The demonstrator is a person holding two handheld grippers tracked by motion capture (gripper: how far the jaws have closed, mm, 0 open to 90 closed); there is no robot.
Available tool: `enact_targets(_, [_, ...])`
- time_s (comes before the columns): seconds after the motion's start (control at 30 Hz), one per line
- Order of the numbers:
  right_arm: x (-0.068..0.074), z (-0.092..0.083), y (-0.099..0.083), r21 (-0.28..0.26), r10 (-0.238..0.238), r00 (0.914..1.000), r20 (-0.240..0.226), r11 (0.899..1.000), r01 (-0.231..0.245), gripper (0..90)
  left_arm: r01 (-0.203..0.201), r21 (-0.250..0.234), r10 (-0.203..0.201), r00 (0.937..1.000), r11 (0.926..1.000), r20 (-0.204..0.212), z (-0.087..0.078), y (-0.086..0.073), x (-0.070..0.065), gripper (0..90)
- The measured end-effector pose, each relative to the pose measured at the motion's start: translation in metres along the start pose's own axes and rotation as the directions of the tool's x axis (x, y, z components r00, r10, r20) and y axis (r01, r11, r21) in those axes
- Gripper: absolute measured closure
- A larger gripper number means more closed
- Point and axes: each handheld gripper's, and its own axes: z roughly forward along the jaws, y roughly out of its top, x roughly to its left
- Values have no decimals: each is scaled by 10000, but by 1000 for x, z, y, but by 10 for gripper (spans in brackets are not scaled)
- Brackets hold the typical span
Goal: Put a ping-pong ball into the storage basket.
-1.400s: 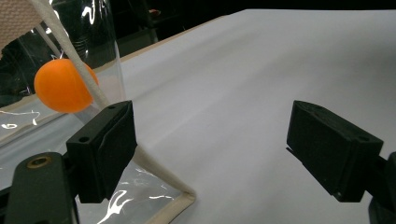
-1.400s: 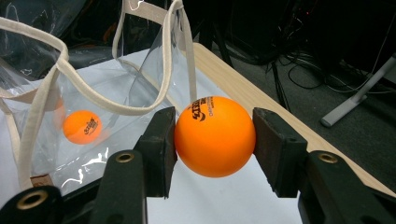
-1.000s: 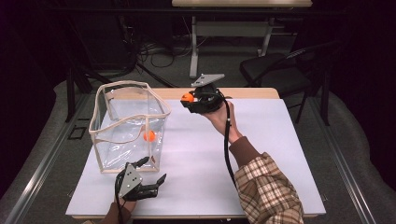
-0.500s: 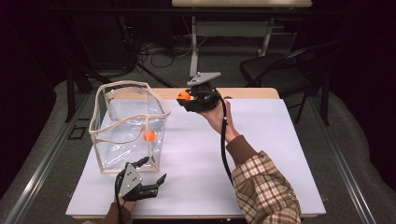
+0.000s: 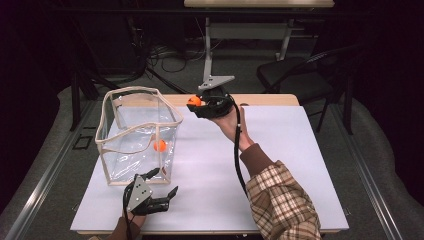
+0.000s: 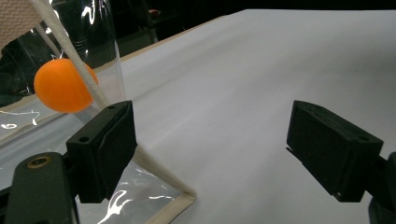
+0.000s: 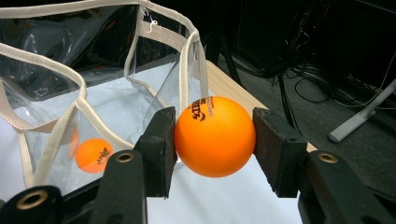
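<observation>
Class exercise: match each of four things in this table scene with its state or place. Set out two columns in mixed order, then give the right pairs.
1. left gripper
2. right gripper
3. clear bag
4. orange ball in the bag

A. shut on an orange ball
B. lies behind clear plastic
C. open, jaws wide apart
D. stands upright on the white table

Pairs: 1-C, 2-A, 3-D, 4-B

Ball (image 5: 160, 145) in bag (image 5: 141, 92) (left of centre)

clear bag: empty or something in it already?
Not empty. One orange ball lies inside the clear bag, seen through its wall. A second ball is clamped in the right claw, outside the bag.
</observation>
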Motion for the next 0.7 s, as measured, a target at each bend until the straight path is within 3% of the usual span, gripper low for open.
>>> enact_targets(0.7, [9,8,12,-146,-107,9998,-190,9998,104,512,-19,1,19,10000,10000,-2,0,0,0,157])
